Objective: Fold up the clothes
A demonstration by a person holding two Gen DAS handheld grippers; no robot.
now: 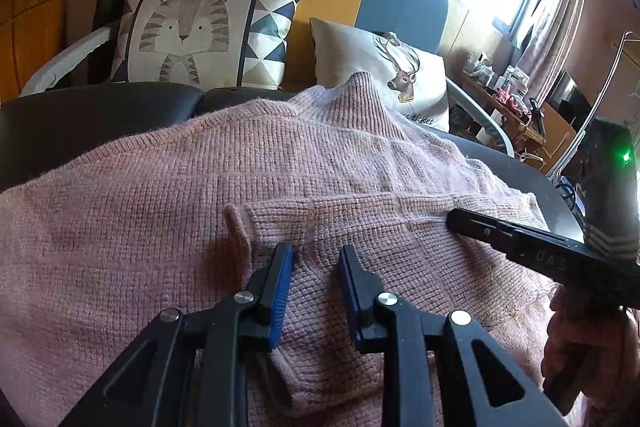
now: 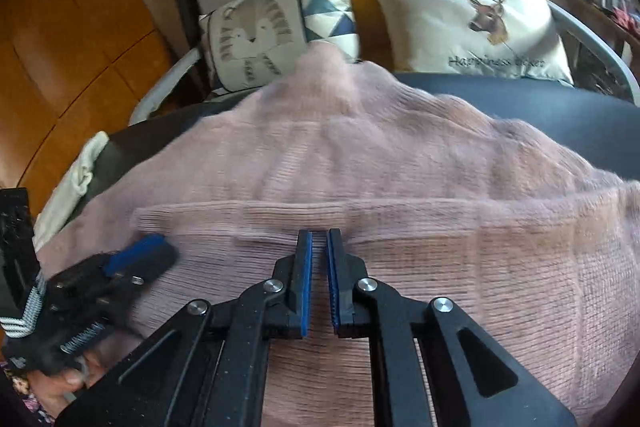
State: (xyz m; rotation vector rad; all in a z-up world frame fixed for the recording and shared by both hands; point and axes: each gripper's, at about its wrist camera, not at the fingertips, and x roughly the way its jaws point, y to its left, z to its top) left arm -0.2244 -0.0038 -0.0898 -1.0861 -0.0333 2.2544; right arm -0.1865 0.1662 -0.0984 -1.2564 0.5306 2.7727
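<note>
A pink knit sweater [image 1: 160,211] lies spread over the dark sofa seat [image 1: 100,115], its neck towards the cushions. One sleeve [image 1: 380,223] is folded across the body. My left gripper [image 1: 316,251] straddles a thick fold near that sleeve's end, with knit packed between its blue pads. In the right wrist view it [image 2: 140,251] shows blurred at the left, on the sweater [image 2: 360,155]. My right gripper [image 2: 319,233] is shut to a narrow slit at the sleeve's edge, where a small ridge of knit puckers at its tips. In the left wrist view it [image 1: 452,217] reaches in from the right.
A tiger cushion [image 1: 188,35] and a deer cushion [image 1: 400,71] lean on the sofa back. A white cloth [image 2: 80,179] lies at the seat's left edge. A cluttered desk [image 1: 516,103] stands by the window on the right. A person's hand [image 1: 580,339] grips the right tool.
</note>
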